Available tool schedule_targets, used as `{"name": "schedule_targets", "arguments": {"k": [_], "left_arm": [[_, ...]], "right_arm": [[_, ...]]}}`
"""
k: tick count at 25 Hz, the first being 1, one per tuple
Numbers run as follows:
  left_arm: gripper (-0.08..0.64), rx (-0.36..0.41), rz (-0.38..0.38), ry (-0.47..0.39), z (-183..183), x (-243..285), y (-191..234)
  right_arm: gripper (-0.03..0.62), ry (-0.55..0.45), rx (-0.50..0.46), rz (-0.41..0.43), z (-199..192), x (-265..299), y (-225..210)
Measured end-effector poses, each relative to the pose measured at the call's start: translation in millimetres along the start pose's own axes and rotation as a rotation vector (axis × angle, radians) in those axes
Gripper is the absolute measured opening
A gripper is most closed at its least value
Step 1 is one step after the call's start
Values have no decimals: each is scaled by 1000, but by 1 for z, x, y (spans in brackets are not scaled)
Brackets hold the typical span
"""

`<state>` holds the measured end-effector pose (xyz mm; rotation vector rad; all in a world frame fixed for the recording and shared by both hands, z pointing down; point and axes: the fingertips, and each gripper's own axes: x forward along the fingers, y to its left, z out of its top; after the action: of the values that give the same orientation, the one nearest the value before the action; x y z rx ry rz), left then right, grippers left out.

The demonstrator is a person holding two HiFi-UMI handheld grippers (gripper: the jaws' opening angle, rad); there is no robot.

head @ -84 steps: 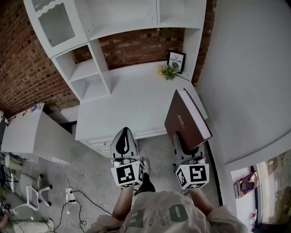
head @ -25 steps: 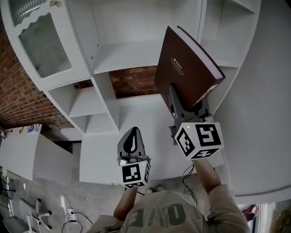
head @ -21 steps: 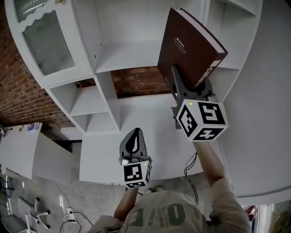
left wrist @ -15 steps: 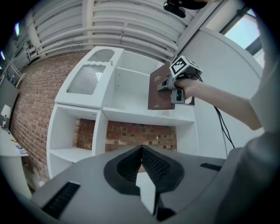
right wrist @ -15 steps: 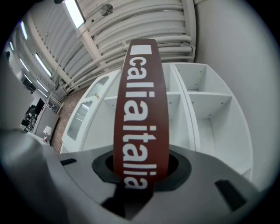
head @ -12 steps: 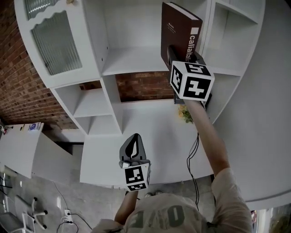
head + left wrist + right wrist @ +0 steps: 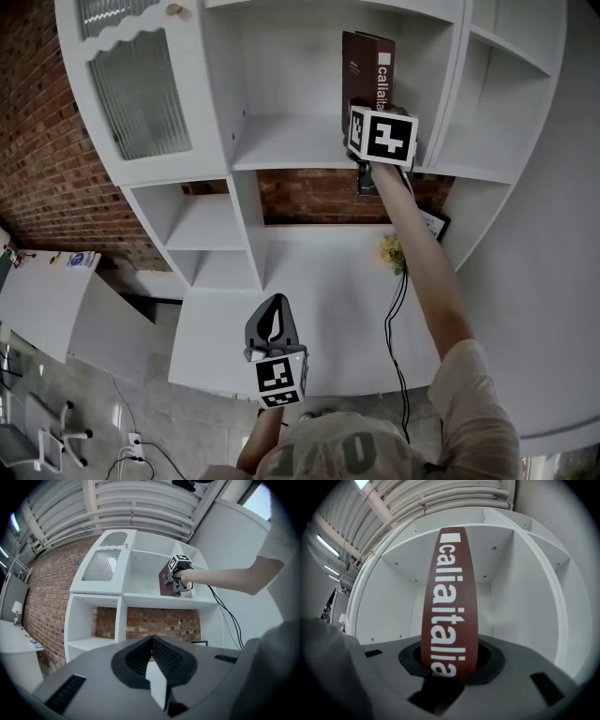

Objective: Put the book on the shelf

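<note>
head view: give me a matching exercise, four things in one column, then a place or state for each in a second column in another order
Things
1 book
2 left gripper
3 plant
4 glass door

Places or states
a shut and empty
b on the white desk
c upper left of the shelf unit
d upright in the right gripper, at the upper shelf

Pairs: 1-d, 2-a, 3-b, 4-c

One book (image 7: pixel 360 64), two grippers (image 7: pixel 274 302) (image 7: pixel 364 105).
</note>
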<state>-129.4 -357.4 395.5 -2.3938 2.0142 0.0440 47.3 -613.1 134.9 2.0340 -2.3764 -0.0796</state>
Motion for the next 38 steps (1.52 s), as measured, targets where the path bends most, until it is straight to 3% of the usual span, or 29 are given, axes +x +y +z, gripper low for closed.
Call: {"name": "schedule_targets", "arguments": {"k": [4, 23, 35, 38], "left_arm": [[12, -6, 27, 17, -6, 3, 10], [12, 16, 39, 46, -14, 39, 14], [12, 21, 34, 31, -7, 42, 13], [12, 16, 47, 39, -9, 36, 18]], "right_arm": [[152, 17, 51, -21, -3, 22, -11], [152, 23, 49, -87, -4, 94, -26], [152, 61, 93, -50, -12, 97, -20], [182, 60, 95, -26, -12, 94, -14]]}}
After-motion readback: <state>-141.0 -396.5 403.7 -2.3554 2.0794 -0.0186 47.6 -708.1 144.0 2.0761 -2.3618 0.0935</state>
